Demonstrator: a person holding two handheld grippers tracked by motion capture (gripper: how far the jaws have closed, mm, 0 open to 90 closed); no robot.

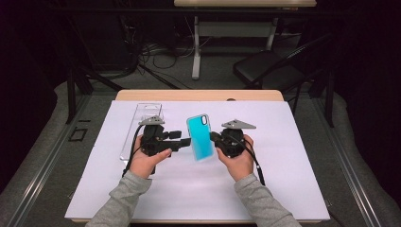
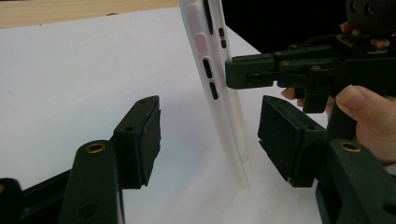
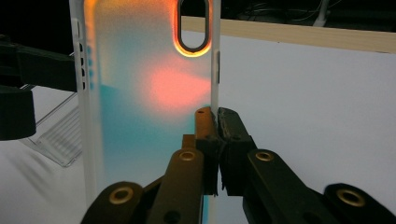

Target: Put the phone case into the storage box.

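A teal phone case [image 1: 200,137] with a frosted rim stands upright above the white sheet, camera cut-out at the top. My right gripper [image 1: 215,138] is shut on its right edge; in the right gripper view the pads [image 3: 217,128] pinch the rim of the case [image 3: 140,93]. My left gripper [image 1: 187,142] reaches in from the left. In the left gripper view its jaws [image 2: 210,123] stand open on either side of the case's side edge [image 2: 219,107], with a gap at each pad. The right gripper [image 2: 240,72] shows beyond the case there.
A clear plastic box [image 1: 142,124] lies behind my left hand, also seen as a clear plastic box [image 3: 56,135] in the right gripper view. The white sheet [image 1: 283,179] covers the wooden table [image 1: 198,95]. A black chair [image 1: 269,68] and cables stand on the floor beyond.
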